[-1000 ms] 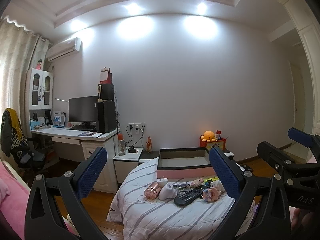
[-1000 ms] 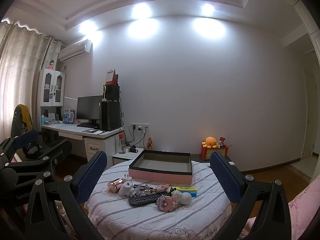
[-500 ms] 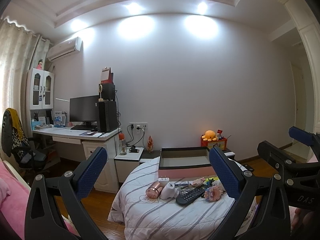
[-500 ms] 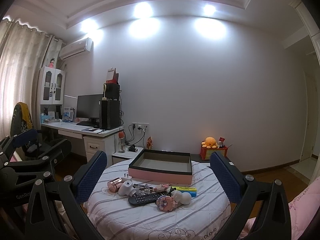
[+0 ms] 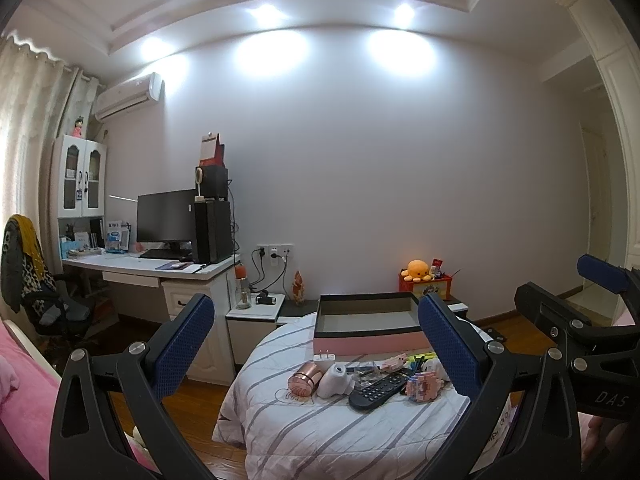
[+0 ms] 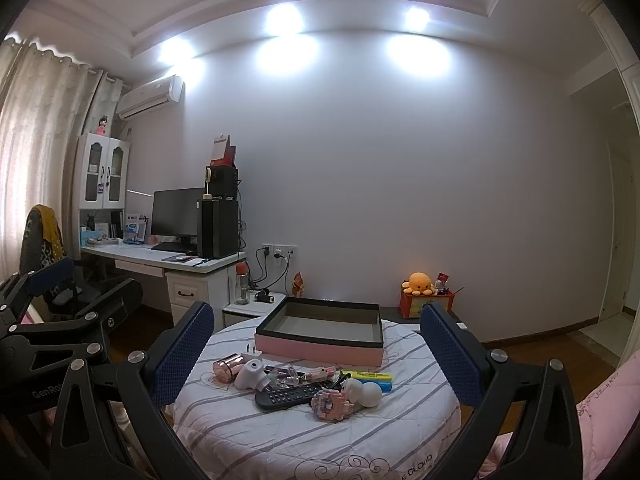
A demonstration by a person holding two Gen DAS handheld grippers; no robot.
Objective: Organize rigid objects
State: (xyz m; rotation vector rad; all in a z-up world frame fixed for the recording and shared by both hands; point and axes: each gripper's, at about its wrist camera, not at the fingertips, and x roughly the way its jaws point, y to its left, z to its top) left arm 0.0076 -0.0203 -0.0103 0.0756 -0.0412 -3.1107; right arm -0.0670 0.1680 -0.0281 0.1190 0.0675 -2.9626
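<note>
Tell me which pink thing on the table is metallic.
The rose-gold cylinder lying at the pile's left end; the pink block figure and pink box are matte.

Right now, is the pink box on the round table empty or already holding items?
Empty, as far as visible. The pink box shows only its bare grey floor in the right wrist view; the remote and other items lie on the quilt in front.

Both my wrist cams face forward, well back from the round table (image 5: 320, 432). Left cam sits further left, catches my right claw (image 5: 600, 280) at its right edge; right cam sees the left claw (image 6: 52, 276). Shared: table, pink box (image 6: 320, 346), desk wall.
</note>
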